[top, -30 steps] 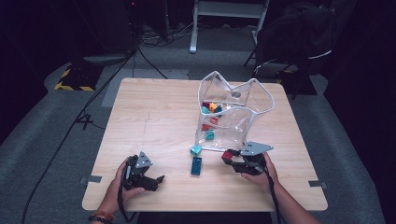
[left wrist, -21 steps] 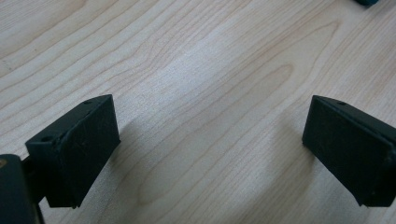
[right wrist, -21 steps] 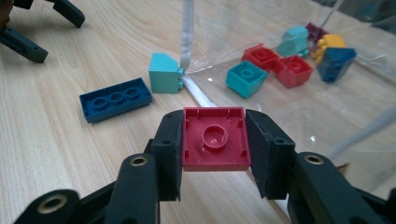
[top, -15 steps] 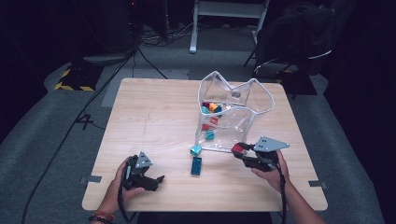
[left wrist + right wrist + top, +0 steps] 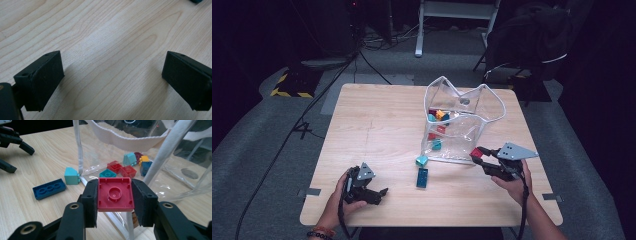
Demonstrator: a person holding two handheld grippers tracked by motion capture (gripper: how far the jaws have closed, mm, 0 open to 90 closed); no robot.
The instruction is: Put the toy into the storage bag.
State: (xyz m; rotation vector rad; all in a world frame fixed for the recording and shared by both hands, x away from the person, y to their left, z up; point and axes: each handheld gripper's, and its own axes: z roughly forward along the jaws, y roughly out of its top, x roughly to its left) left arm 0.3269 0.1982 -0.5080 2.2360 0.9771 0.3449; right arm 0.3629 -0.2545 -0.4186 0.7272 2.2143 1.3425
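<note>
Inside, clear bag (image 5: pixel 462 127) holding coloured bricks (image 5: pixel 125 168) (red, teal, blue, orange)

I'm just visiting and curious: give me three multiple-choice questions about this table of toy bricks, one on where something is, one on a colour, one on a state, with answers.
1. Where does the long dark blue brick lie?
A. inside the clear bag
B. on the bare table in front of the bag
C. between the left gripper's pads

2. What colour is the brick in the right gripper?
A. red
B. yellow
C. teal

3. How does the left gripper stand?
A. shut on a brick
B. open with nothing between its pads
C. inside the bag

Answers: 1 B, it lies flat on the wood outside the clear bag. 2 A, the pads clamp a red square brick. 3 B, bare table shows between its spread pads.
</note>
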